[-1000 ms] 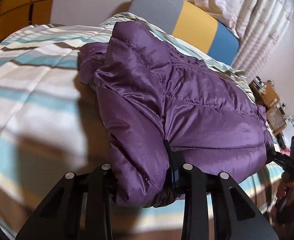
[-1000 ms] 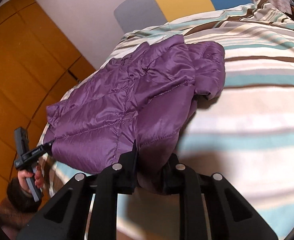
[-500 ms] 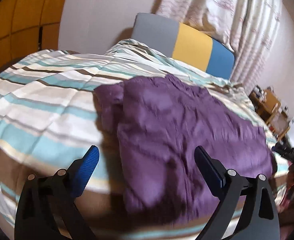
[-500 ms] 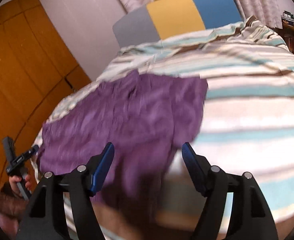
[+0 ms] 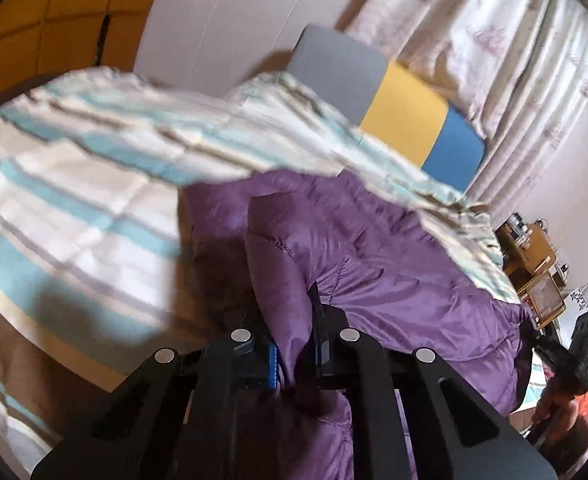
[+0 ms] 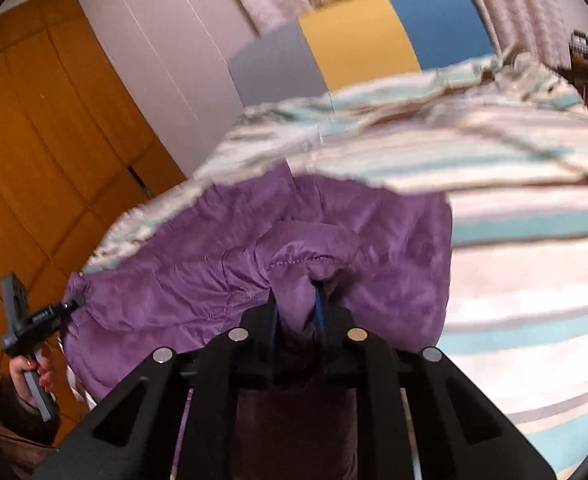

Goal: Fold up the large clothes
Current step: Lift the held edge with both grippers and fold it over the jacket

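A purple quilted down jacket lies folded on the striped bed; it also shows in the right wrist view. My left gripper is shut on a bunched fold at the jacket's near left edge. My right gripper is shut on a fold at the jacket's near right edge. Each gripper shows in the other's view: the right one at the jacket's far corner, the left one likewise. The fabric hides the fingertips.
The bed carries a striped white, teal and brown duvet. A grey, yellow and blue headboard stands at the back. Orange wardrobe doors are on the left. Curtains and a wooden side table are on the right.
Both grippers let go of the jacket, opened wide and drew back half a second ago. Now both have come in again and closed on folds at the jacket's near edge.
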The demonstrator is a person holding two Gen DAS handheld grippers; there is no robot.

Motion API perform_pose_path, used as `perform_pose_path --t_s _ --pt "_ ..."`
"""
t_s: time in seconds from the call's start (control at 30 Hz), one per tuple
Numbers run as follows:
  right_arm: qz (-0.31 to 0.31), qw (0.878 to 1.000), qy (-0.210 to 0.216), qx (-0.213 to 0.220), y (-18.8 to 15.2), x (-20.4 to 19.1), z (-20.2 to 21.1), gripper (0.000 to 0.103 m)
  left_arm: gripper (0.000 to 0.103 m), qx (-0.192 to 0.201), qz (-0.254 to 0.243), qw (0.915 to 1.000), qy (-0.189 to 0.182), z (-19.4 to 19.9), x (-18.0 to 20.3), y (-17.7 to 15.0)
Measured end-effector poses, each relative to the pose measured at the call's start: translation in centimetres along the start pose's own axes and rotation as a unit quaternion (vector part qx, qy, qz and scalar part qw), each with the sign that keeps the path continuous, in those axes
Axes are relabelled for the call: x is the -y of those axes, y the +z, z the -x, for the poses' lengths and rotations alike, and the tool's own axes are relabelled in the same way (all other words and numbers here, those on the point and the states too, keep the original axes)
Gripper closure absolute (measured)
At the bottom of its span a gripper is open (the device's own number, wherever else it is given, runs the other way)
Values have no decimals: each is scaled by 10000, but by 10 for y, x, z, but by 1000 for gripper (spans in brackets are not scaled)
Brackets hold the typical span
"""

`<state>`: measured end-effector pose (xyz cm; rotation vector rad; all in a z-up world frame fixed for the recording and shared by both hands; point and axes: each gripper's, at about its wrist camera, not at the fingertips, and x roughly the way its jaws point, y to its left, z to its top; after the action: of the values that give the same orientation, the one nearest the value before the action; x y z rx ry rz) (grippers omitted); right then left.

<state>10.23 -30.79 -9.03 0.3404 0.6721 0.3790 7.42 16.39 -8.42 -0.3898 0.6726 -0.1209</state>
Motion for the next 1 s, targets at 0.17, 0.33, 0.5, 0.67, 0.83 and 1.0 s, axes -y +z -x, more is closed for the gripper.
perform_pose_path --t_s 0.17,0.33,0.5,0.67,0.83,1.0 --pt "284 9984 31 491 31 -22 11 91 94 647 -67 9979 45 12 22 23" --pt "612 9931 -253 964 56 -36 3 91 94 1189 276 9924 157 3 28 49" --pt "487 9895 -427 1292 78 -37 -24 91 94 1561 456 9858 409 -21 29 71" --pt "280 9859 -653 1517 94 -27 -53 91 94 1944 216 9776 773 -52 43 92" --pt "410 9825 -1015 1505 103 -20 -83 91 94 1891 -98 9748 1177 -89 51 102" --pt "565 9823 -1368 1148 98 -6 -127 91 94 1409 -43 9790 1472 -129 39 96"
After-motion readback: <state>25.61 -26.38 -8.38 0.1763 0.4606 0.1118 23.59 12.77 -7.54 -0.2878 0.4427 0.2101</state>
